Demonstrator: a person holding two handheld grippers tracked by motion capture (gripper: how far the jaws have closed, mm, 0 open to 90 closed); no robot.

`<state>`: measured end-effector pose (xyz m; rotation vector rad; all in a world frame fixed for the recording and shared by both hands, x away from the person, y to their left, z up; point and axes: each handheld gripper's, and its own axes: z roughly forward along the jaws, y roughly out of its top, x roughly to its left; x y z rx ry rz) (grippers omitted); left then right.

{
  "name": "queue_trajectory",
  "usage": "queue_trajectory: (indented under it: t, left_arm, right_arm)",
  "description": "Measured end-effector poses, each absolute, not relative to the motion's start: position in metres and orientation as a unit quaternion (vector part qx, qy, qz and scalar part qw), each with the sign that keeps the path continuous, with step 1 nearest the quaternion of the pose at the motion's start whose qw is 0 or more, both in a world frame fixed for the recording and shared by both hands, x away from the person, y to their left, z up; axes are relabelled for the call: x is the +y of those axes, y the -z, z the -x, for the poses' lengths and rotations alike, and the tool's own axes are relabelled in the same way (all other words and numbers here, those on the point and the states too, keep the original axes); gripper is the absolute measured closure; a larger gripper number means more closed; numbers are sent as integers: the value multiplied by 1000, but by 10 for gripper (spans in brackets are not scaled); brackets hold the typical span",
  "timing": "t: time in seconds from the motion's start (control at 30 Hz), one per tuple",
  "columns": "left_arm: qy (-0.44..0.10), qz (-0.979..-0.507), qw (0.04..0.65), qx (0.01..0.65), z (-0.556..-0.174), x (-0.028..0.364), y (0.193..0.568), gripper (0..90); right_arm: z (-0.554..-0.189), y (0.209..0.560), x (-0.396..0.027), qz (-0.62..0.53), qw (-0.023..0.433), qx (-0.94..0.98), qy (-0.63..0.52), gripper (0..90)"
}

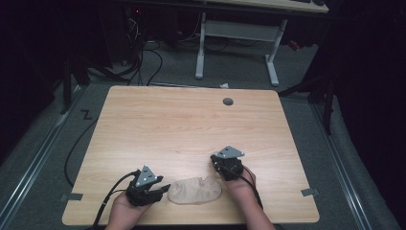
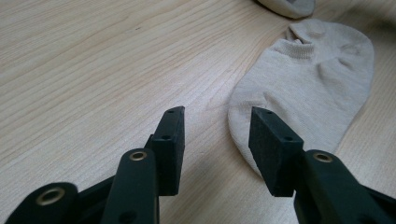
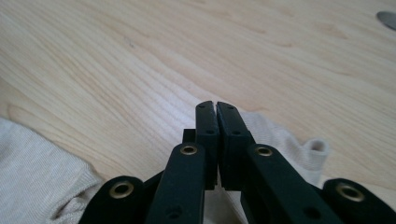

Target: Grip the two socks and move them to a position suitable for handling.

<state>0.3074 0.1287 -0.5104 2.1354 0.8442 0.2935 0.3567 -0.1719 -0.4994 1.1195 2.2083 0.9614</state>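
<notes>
At counter [image 1: 191,124] near edge: beige ankle sock [image 1: 195,190] flat between my claws | left claw [image 2: 217,135] wide, toe-side, ready to pinch | right claw [image 3: 216,108] closed, no fabric gripped, above cuff.

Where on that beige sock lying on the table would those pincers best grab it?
Probably at the ribbed cuff, where folded fabric stands up a little. The sock lies flat, so come from above with one jaw on each side. The open left gripper sits at its toe end.
</notes>
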Motion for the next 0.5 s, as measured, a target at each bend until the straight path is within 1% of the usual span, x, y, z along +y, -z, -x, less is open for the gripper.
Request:
queue_trajectory:
  t: [0.27,0.5]
  left_arm:
    - [-116,-844,402,335,-307,128,510,560]
    - [-117,-848,396,333,-307,127,511,560]
  right_arm:
    - [-351,488,-192,-421,247,783,-385,881]
    - [-345,483,-221,-445,255,755,-408,882]
